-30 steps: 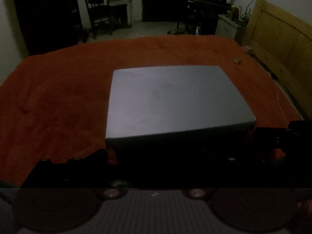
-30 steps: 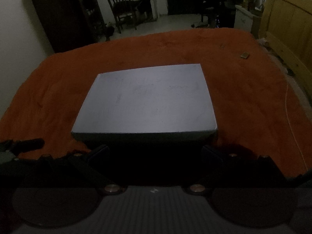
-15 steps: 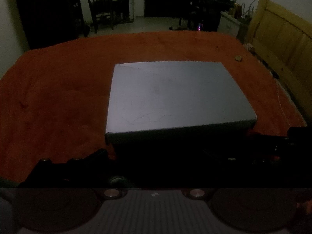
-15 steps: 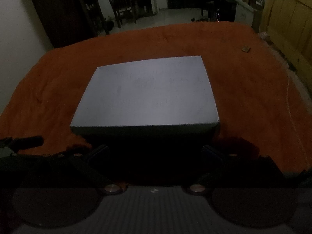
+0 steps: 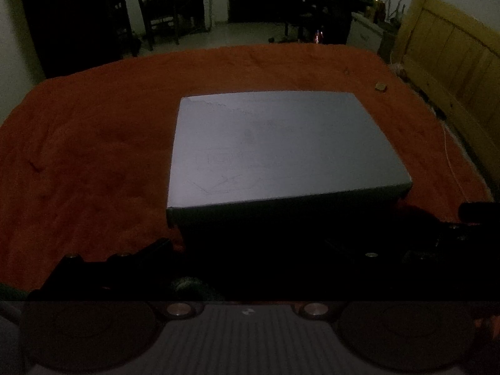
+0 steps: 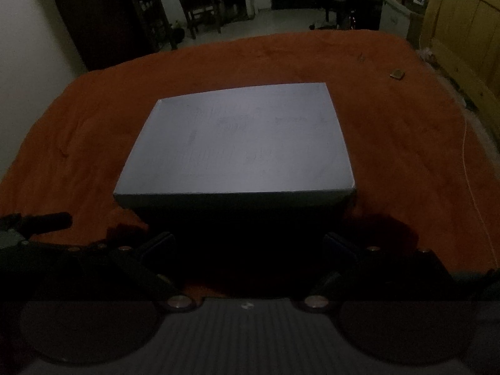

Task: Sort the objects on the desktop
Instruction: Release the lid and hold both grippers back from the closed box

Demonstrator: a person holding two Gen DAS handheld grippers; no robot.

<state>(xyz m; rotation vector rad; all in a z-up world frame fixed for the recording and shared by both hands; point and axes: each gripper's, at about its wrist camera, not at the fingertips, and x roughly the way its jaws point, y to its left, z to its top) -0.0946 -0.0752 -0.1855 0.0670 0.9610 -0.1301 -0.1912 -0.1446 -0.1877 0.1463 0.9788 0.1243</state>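
On the orange blanket (image 6: 93,131), a closed grey box (image 6: 240,140) is seen at 12 o'clock of the right tongs (image 6: 248,247), which are spread; the left tongs (image 5: 250,250) are likewise spread.

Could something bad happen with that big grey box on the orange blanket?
Maybe. The grey box is much wider than the gap between the right gripper fingers, so a grab from this side could slip off or just shove it.

The orange blanket looks soft and rumpled, so a pushed box might tip or drag the cloth.

The room is dim, and the small object far off near the wooden headboard is easy to miss.
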